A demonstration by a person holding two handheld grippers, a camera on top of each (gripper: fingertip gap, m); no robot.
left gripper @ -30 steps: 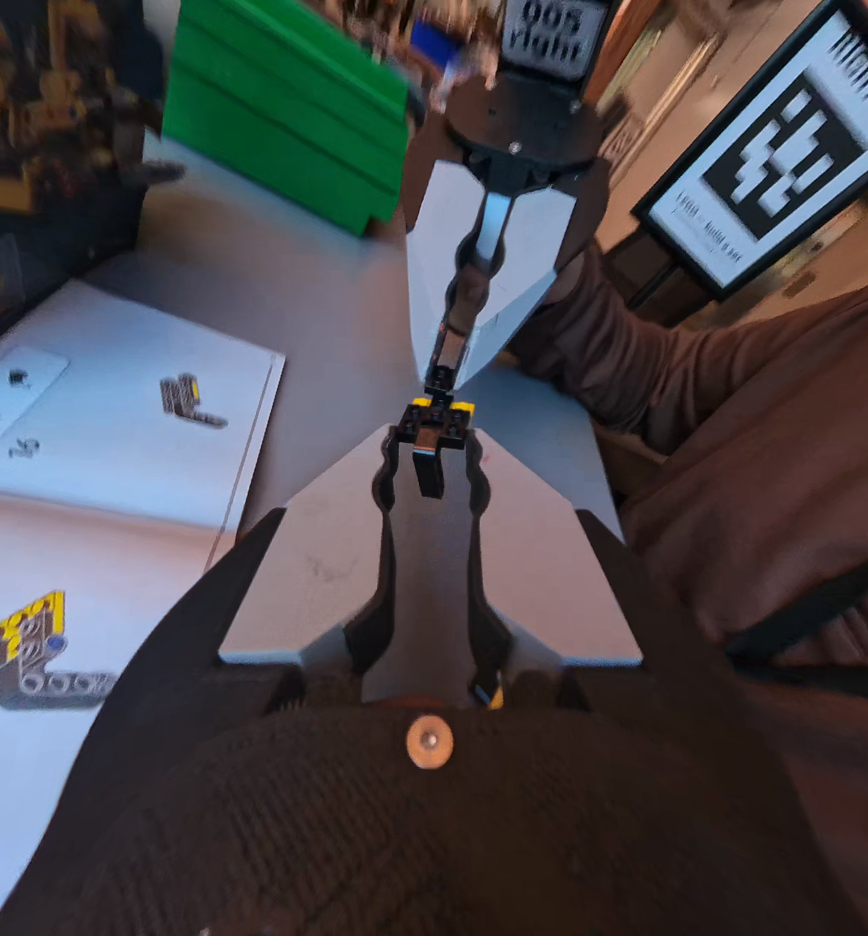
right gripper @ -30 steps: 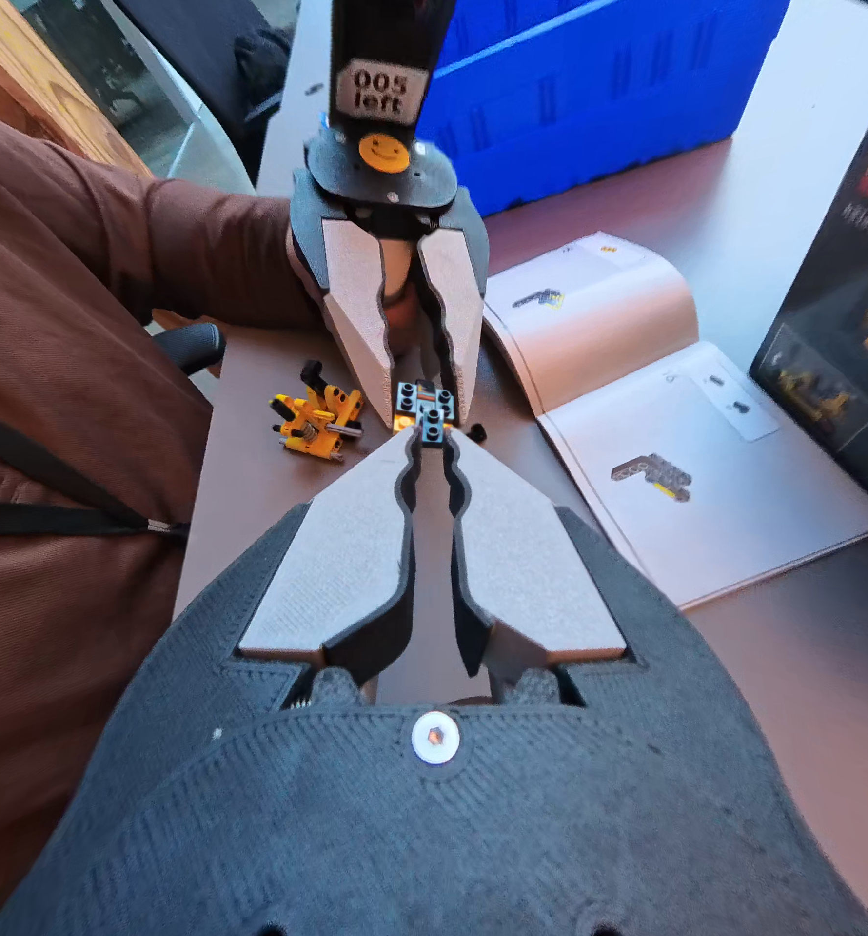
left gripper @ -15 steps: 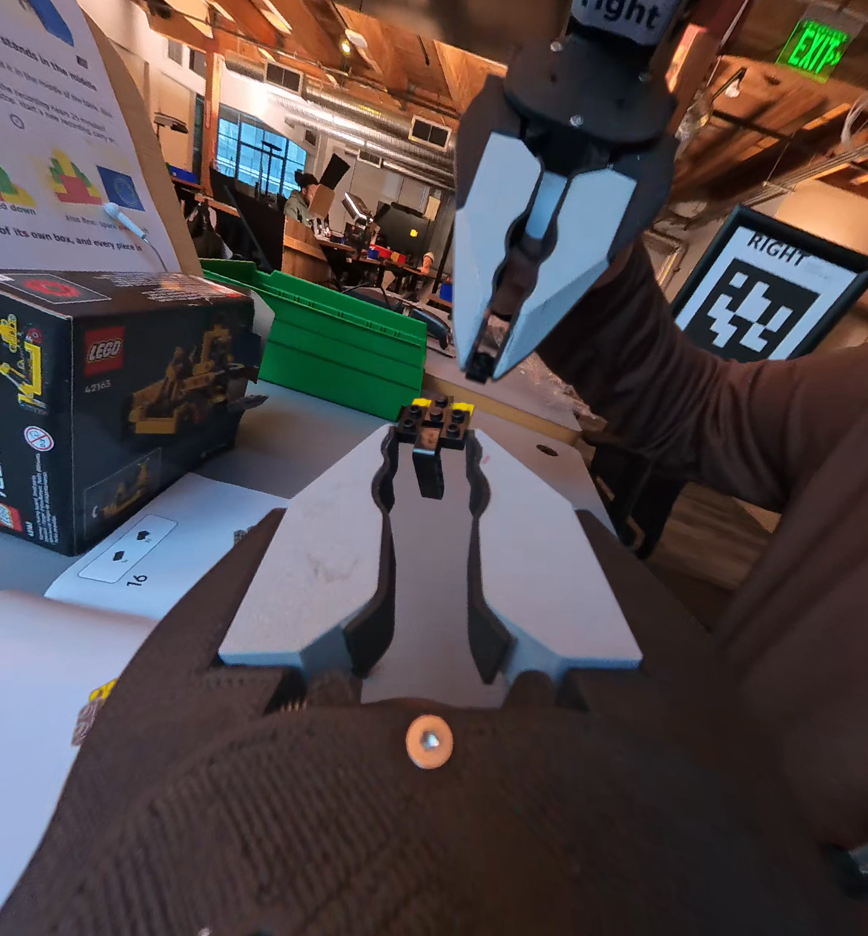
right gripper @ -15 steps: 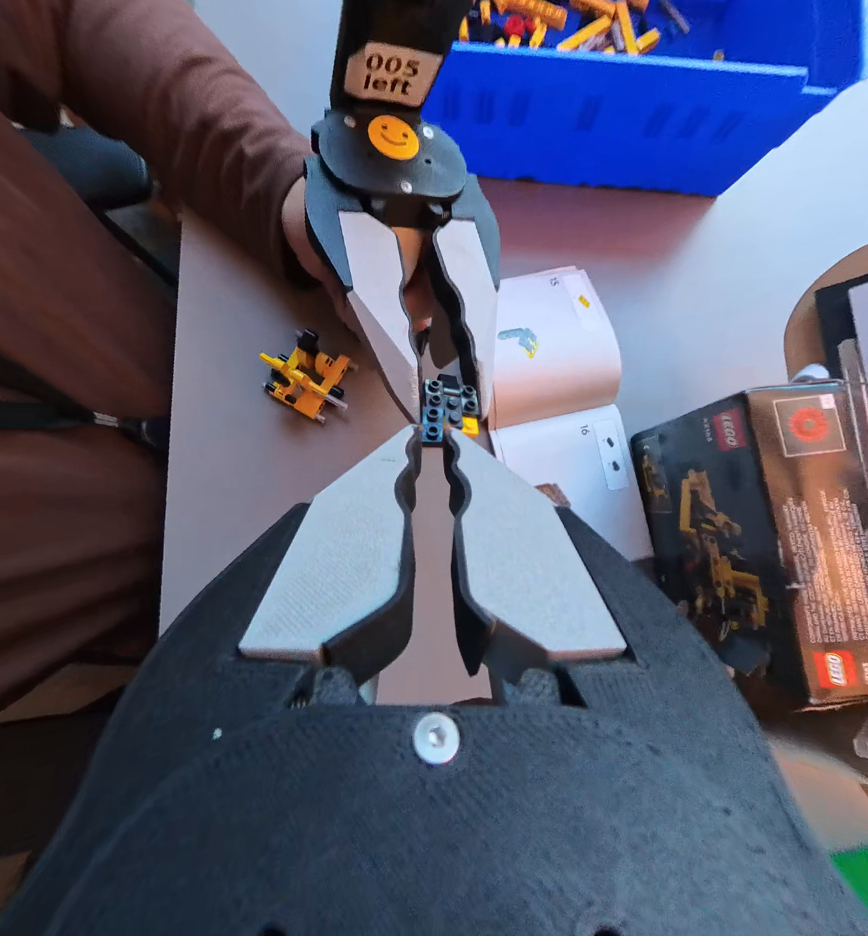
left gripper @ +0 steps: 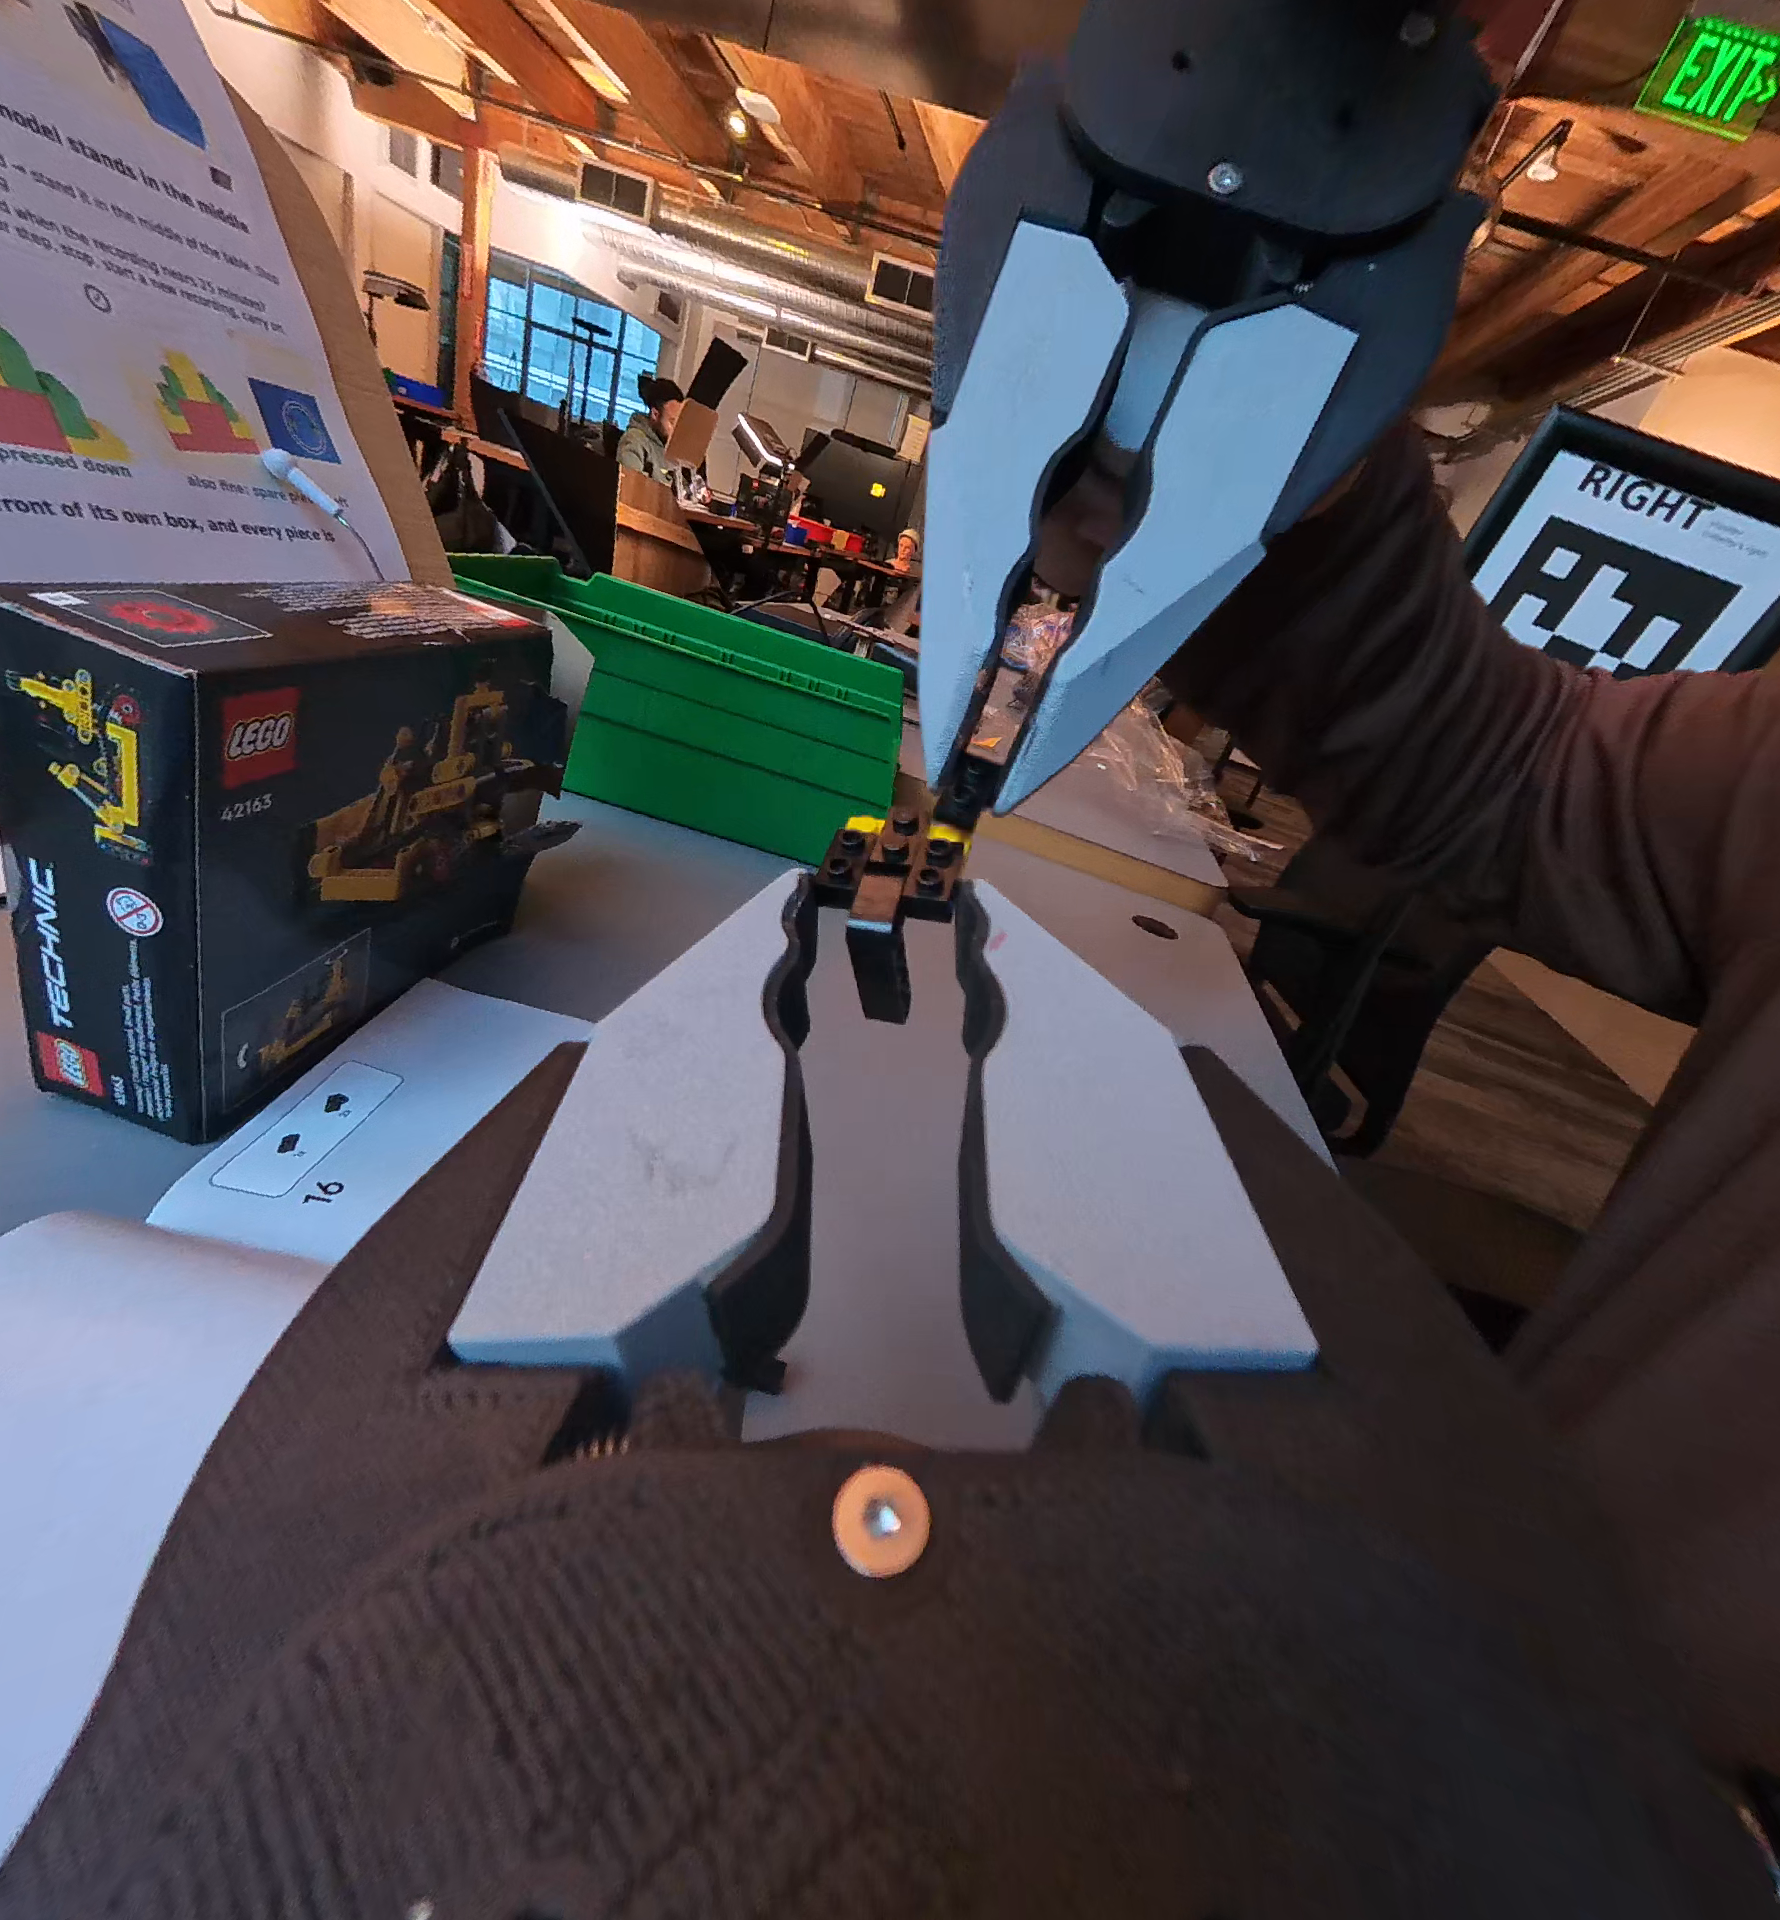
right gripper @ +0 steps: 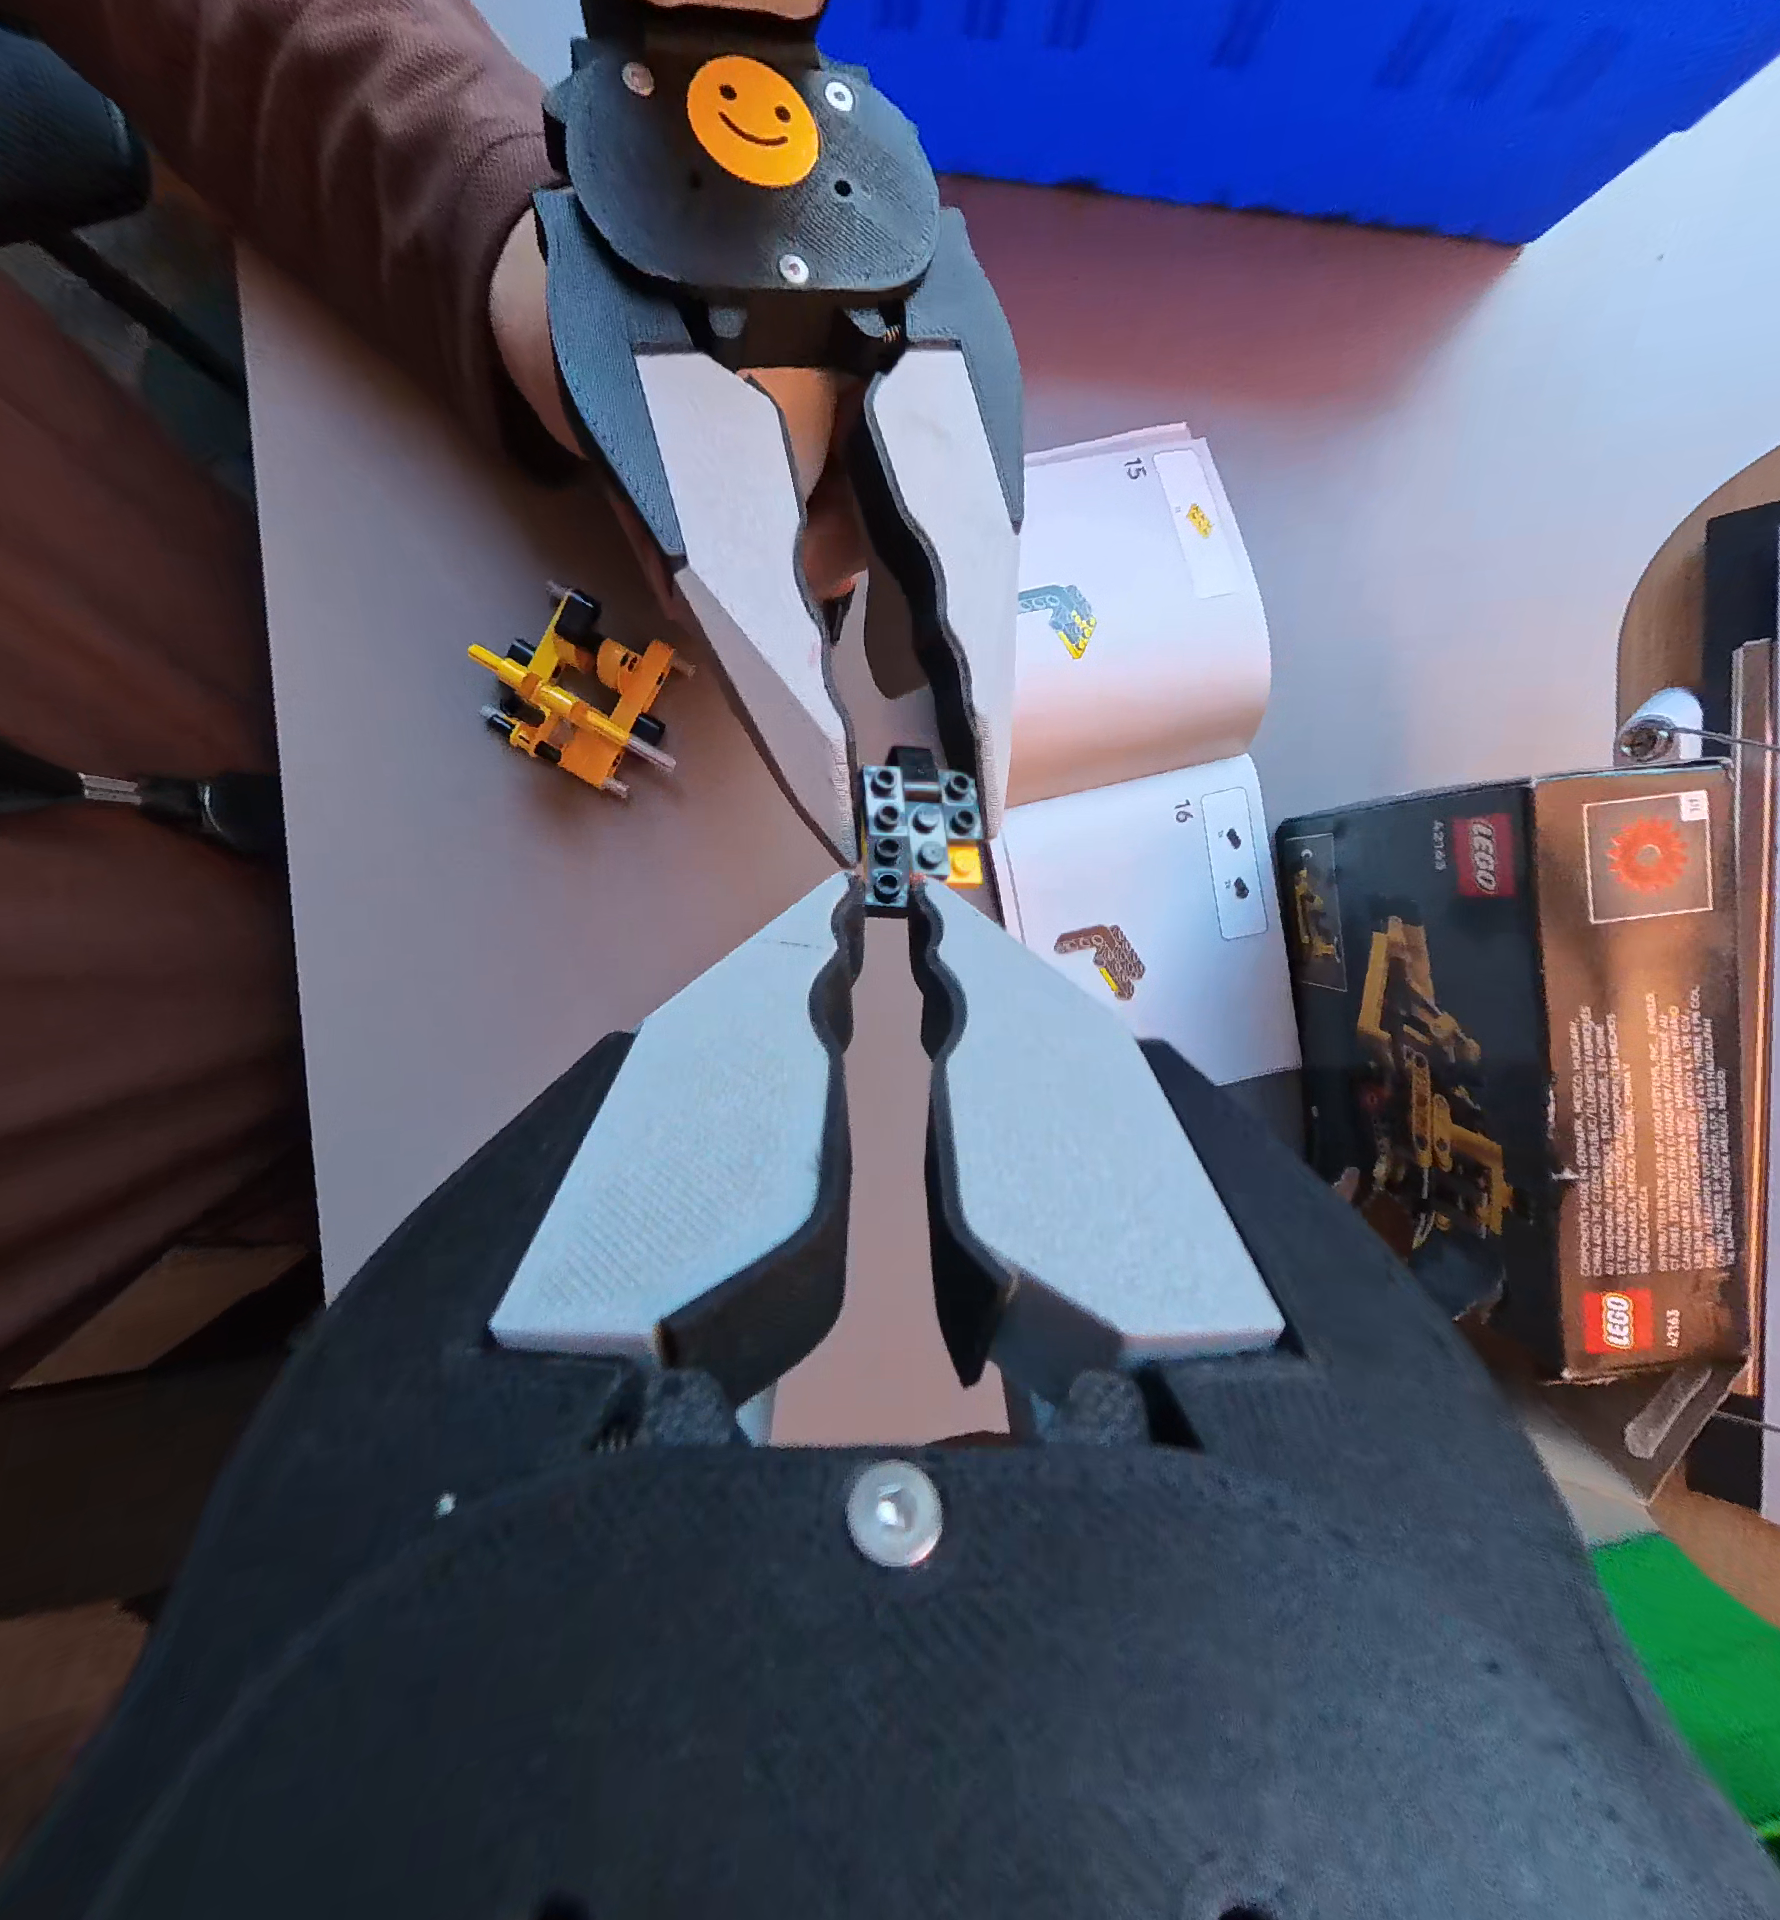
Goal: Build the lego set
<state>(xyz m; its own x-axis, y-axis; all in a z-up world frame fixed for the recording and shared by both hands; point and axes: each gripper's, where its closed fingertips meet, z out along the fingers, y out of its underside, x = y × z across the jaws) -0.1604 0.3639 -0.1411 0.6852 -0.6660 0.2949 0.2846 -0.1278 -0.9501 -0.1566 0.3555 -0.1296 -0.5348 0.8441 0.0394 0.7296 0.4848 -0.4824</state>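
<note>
My left gripper (left gripper: 886,883) is shut on a small black and yellow Lego assembly (left gripper: 891,868) and holds it in the air above the table. My right gripper (right gripper: 884,888) is shut on a small black piece (right gripper: 886,883) and comes down from above in the left wrist view (left gripper: 964,795). The piece touches the assembly's right corner (right gripper: 917,821). A yellow and black sub-assembly (right gripper: 574,707) lies on the table to the left, apart from both grippers.
The open instruction booklet (right gripper: 1135,644) lies under the grippers. The black Lego box (right gripper: 1520,1060) stands to its right. A blue bin (right gripper: 1281,94) is at the far edge, a green bin (left gripper: 730,727) behind the box. A person's brown sleeve (left gripper: 1488,779) is at the right. Both grippers' tips are close together, under 4 cm apart.
Both grippers rose from low over the table and the left one tilted up. The right gripper drew away above the assembly, then came back down onto its right corner.
</note>
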